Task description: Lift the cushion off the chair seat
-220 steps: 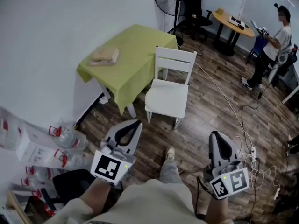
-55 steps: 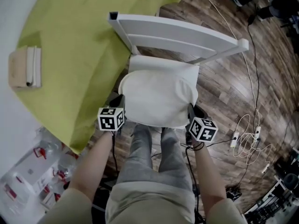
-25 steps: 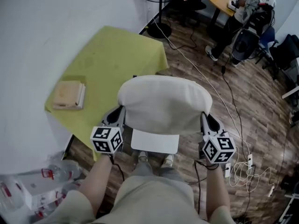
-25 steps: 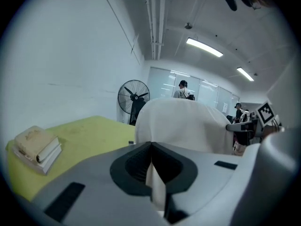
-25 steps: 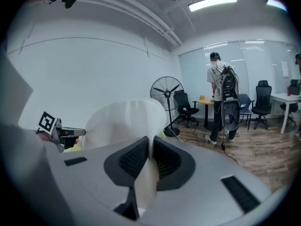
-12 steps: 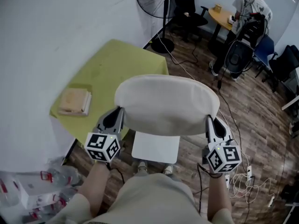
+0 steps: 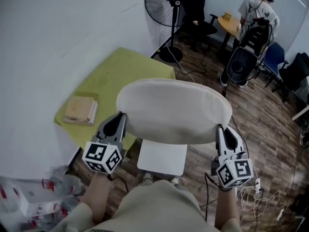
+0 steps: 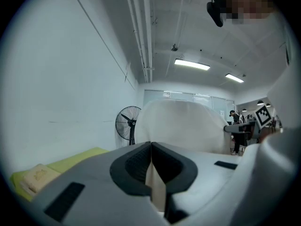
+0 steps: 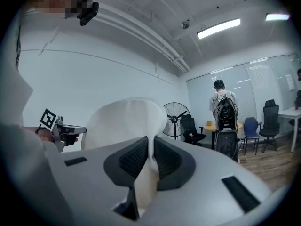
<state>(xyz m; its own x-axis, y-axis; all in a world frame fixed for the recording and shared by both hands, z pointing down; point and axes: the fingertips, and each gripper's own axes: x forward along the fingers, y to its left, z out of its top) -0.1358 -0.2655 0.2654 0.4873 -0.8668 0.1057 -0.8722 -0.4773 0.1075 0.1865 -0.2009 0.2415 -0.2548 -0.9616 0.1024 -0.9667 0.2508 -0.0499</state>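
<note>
Cushion is off the seat; the lift step looks done or nearly done.

cushion [image 7: 174, 111] hangs in the air above the chair seat [image 7: 162, 157], well apart from it, with bare seat showing below its near edge; left gripper [image 7: 119, 118] sits above the seat's left side, jaws pinched together on the cushion's left edge with fabric squeezed between the pads; right gripper [image 7: 221, 129] is clamped the same way on the right edge, above the seat's right side; the 2 grips look about level, and the cushion bows up slightly between them; next move, my read: keep both clamps tight and even, then carry it clear of the seat; thin edge grips could slip if 1 side leads; both forearms [image 7: 98, 197] reach forward either side of the seat, grippers roughly level, pointing away from the body.
</note>
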